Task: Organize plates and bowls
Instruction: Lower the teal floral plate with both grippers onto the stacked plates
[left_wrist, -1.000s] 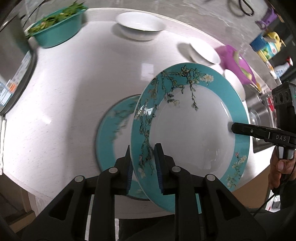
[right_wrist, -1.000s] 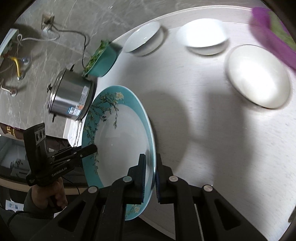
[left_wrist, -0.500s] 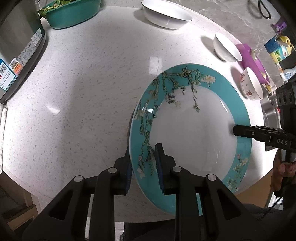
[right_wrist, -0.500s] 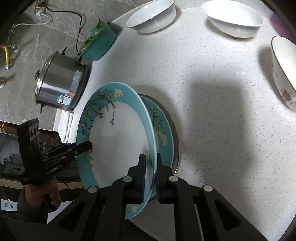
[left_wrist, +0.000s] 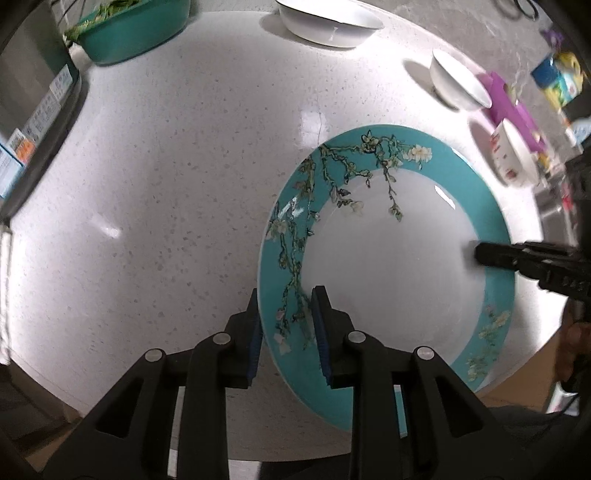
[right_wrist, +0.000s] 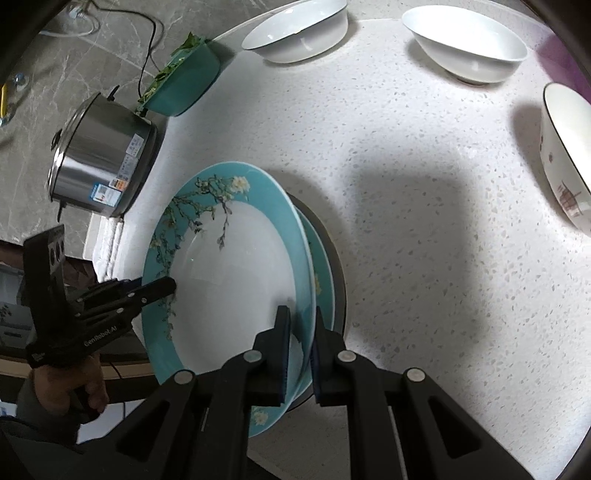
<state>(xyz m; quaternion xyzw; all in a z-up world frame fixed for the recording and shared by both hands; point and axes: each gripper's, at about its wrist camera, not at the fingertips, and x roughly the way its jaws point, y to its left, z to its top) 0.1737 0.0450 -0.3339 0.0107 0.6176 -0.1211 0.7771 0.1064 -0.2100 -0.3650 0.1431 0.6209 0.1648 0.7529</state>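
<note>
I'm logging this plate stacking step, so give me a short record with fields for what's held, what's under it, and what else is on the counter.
held item: teal floral plate
left gripper: jaws shut on the plate's rim
right gripper: jaws shut on the opposite rim
underneath: second teal plate, mostly covered
bowls: two plain white bowls, one patterned bowl
also there: teal bowl of greens, steel pot

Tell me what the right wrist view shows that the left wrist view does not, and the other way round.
Only the right wrist view shows the second plate lying under the held one, and the whole steel pot with its cord.

Only the left wrist view shows the purple thing and the colourful bottles past the table's far edge.

Both show the blue flowered plate, pinched at opposite rims by the left tool and the right tool, plus the green bowl of leaves and the white bowls.
</note>
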